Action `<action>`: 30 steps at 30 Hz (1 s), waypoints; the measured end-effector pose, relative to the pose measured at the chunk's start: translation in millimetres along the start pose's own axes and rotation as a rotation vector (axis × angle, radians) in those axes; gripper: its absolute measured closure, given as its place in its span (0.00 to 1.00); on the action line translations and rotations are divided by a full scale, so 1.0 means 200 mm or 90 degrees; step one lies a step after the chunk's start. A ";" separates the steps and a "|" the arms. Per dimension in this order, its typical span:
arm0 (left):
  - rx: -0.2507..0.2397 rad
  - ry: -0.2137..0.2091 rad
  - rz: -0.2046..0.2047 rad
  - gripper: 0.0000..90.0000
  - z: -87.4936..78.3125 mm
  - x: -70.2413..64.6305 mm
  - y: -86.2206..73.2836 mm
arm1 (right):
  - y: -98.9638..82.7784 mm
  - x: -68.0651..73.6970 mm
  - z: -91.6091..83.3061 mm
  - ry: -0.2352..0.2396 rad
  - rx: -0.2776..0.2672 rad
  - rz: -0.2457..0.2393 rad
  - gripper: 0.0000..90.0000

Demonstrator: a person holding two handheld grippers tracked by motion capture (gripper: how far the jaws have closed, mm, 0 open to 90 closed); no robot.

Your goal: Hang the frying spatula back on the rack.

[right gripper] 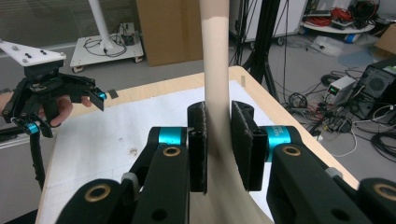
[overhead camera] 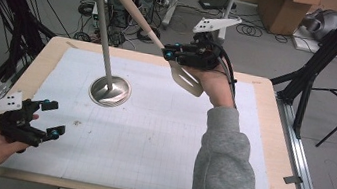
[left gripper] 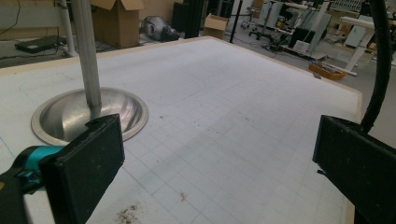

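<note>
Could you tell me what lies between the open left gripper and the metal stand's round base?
Bare white gridded mat, in the high view, between left gripper and base.

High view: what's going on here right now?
A person works two grippers at a table. The right gripper is shut on a beige spatula, held up in the air with its handle end near the top of a metal stand. The left gripper hovers open near the table's left edge, holding nothing.
</note>
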State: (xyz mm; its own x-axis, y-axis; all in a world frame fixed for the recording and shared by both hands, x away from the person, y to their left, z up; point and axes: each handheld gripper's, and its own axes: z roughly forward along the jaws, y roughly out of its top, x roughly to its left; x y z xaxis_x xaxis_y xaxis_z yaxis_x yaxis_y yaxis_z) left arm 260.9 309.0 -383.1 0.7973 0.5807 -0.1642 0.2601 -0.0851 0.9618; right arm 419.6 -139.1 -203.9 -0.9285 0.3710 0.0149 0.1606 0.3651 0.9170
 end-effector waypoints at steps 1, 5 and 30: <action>0.000 0.000 0.000 0.03 0.00 0.00 0.00 | 0.00 0.00 0.00 -0.001 0.002 0.002 0.86; 0.000 0.001 -0.001 0.03 0.00 0.00 0.00 | 0.00 0.00 0.02 -0.004 0.003 -0.003 0.86; 0.001 0.002 -0.001 0.03 -0.01 0.00 0.00 | 0.00 0.02 0.16 -0.013 0.038 0.000 0.86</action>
State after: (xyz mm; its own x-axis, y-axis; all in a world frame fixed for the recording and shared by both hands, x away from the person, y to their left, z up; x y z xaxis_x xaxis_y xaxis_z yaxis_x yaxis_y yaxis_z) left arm 259.9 310.0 -383.7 0.7953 0.5833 -0.1649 0.2625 -0.0861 0.9611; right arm 427.0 -111.1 -216.9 -0.9218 0.3877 0.0059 0.1802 0.4150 0.8918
